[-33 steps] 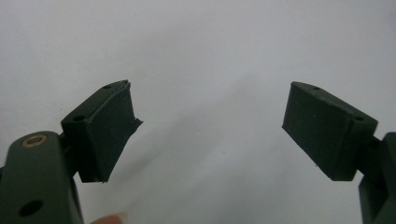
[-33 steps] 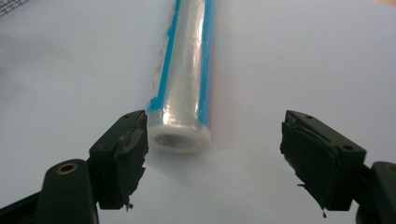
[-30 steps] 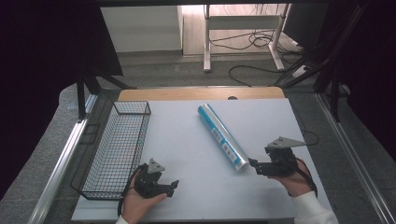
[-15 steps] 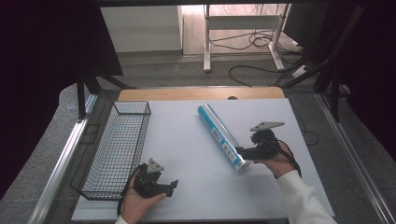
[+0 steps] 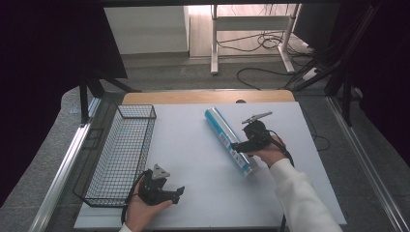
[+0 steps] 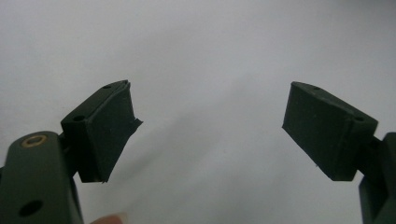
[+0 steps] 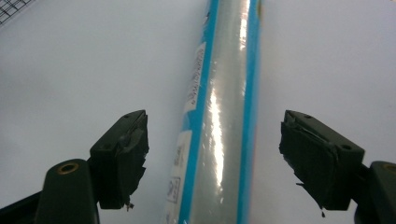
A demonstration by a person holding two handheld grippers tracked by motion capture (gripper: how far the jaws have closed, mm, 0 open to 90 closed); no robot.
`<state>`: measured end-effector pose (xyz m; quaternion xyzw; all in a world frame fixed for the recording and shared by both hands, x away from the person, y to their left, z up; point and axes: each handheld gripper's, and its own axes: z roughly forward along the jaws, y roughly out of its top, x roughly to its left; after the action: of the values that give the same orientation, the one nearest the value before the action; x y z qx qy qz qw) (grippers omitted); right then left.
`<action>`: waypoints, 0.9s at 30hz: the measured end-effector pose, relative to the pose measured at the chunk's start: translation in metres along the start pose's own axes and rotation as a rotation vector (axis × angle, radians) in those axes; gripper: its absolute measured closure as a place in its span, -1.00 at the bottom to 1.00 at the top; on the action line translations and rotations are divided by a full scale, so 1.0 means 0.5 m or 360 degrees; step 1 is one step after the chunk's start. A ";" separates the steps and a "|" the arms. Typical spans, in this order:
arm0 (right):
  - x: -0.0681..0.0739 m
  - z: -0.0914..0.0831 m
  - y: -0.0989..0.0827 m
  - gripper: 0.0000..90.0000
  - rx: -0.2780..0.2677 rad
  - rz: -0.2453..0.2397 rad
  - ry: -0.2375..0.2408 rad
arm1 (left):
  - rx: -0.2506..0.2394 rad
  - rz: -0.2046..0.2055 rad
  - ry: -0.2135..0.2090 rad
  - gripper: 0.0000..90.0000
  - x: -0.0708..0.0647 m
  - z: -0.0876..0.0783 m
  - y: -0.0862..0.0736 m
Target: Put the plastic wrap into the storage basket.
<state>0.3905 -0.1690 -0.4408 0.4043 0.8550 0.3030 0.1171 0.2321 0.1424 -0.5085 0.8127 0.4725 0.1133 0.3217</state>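
High view is showing a long roll (image 5: 231,140) with blue ends and a clear, shiny wrap lying slantwise on the white counter (image 5: 193,145), its far end pointing away toward the back edge and its near end toward the person's right hand. The right tongs (image 5: 237,146) are sitting at the near part of the roll, reaching in from its right side. In the right gripper view the roll (image 7: 219,130) is running lengthwise between the two black jaws, with white counter showing on both sides of it; the jaws are standing released, their pads apart from the wrap. They have just been opening a little, with the roll between them. A white label strip with small dark print is running along the blue band, but the writing is too blurred to read.

The left tongs (image 5: 177,191) are resting near the front edge of the counter, just beside the wire basket (image 5: 121,150), well apart from the roll. In the left gripper view the left tongs (image 6: 210,126) are spread wide over bare counter, grasping nothing.
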 end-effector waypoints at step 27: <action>-0.007 0.144 0.076 -0.54 0.0308 0.0040 -0.0141 | 0.0003 0.0013 0.0008 -0.63 -0.002 0.002 -0.002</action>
<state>0.4486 -0.1225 -0.4746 0.4375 0.8691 0.2022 0.1113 0.2314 0.1417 -0.5097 0.8147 0.4700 0.1163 0.3192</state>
